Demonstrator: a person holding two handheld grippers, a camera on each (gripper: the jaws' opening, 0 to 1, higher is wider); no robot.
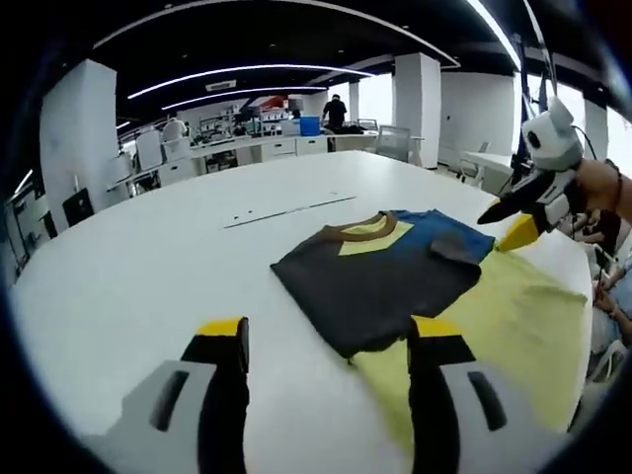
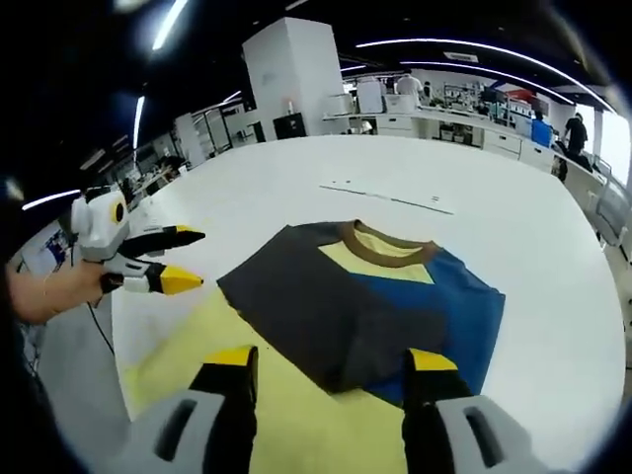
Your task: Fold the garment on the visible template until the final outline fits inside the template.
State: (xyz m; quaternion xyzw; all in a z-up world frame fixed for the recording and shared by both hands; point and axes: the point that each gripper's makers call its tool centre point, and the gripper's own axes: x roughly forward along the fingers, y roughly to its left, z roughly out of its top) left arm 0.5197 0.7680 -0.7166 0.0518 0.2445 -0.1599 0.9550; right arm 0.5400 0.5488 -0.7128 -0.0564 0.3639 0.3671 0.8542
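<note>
A dark grey and blue T-shirt [image 1: 380,272] [image 2: 365,296] with a brown collar lies flat on the white table [image 1: 148,257], its lower part resting on a pale yellow template sheet [image 1: 513,316] [image 2: 188,365]. A sleeve is folded in over the blue side. My left gripper [image 1: 329,331] stands open and empty above the table, just short of the shirt's near edge. In the right gripper view it hovers [image 2: 201,259] off the shirt's left side. My right gripper [image 2: 329,360] is open above the template at the shirt's hem and holds nothing. In the left gripper view it hangs [image 1: 492,233] beside the blue shoulder.
A thin line of marks [image 1: 286,210] [image 2: 390,197] crosses the table beyond the collar. Desks, chairs and white pillars fill the room behind, with a person [image 1: 336,111] standing far back. A person's hand [image 2: 49,291] holds the left gripper.
</note>
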